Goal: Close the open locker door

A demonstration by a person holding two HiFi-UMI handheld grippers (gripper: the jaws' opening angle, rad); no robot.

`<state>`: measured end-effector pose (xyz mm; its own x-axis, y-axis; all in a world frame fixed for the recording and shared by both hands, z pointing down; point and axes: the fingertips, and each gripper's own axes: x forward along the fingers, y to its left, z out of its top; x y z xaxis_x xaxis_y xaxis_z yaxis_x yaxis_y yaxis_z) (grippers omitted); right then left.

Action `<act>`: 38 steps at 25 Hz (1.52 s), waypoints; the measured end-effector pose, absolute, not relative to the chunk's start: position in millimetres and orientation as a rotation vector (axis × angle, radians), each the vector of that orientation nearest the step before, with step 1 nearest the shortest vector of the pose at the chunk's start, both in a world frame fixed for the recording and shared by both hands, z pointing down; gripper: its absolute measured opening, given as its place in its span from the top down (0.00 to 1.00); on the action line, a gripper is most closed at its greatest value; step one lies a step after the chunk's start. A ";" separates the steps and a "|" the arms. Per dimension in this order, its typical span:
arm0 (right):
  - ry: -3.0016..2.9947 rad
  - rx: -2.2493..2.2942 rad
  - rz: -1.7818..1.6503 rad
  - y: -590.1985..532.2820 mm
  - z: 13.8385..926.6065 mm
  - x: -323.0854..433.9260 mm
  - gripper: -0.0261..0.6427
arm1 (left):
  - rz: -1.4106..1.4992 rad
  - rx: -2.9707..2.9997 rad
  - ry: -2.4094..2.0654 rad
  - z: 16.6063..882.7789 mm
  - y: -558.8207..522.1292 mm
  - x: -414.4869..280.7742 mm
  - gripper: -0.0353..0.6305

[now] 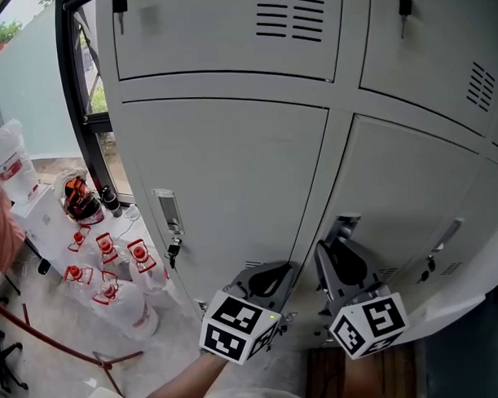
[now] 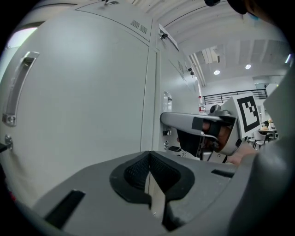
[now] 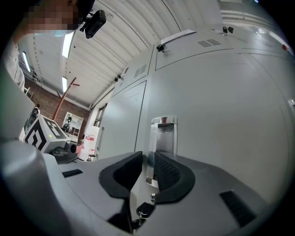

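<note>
The grey locker door [image 1: 412,205] at the lower right lies almost flush with its neighbours, and I cannot tell how wide a gap is left. Its chrome handle [image 1: 348,223] sits between the jaws of my right gripper [image 1: 342,236]. In the right gripper view both dark pads close on the thin edge of the handle [image 3: 163,133], so my right gripper [image 3: 148,168] is shut on it. A key [image 3: 144,209] hangs just below. My left gripper [image 1: 272,276] hovers in front of the neighbouring door [image 1: 232,186]. The left gripper [image 2: 150,173] is shut with nothing in it.
The left door carries its own handle with a key [image 1: 168,217]. Several water bottles with red labels [image 1: 113,280] stand on the floor at the left, below a black window frame [image 1: 74,94]. More locker doors with vents and keys rise above.
</note>
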<state>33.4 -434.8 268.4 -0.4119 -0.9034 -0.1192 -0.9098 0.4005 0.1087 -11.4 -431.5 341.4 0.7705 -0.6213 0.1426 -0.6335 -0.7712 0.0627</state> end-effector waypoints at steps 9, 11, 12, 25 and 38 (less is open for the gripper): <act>2.562 -1.728 0.228 -446.7 269.0 34.7 0.85 | 0.172 2.882 -0.946 342.5 -430.0 -5.4 0.94; 2.556 -1.732 0.225 -448.5 268.2 34.9 0.85 | 0.168 2.882 -0.938 343.1 -431.5 -4.2 0.94; 2.555 -1.733 0.224 -449.1 268.0 34.9 0.85 | 0.167 2.882 -0.935 343.6 -432.5 -3.5 0.94; 2.543 -1.767 0.226 -449.6 270.5 36.4 0.85 | 0.174 2.878 -0.932 348.4 -433.1 -0.4 0.94; 2.523 -1.796 0.206 -436.4 272.2 46.0 0.85 | 0.193 2.845 -0.979 354.2 -422.1 -8.4 0.94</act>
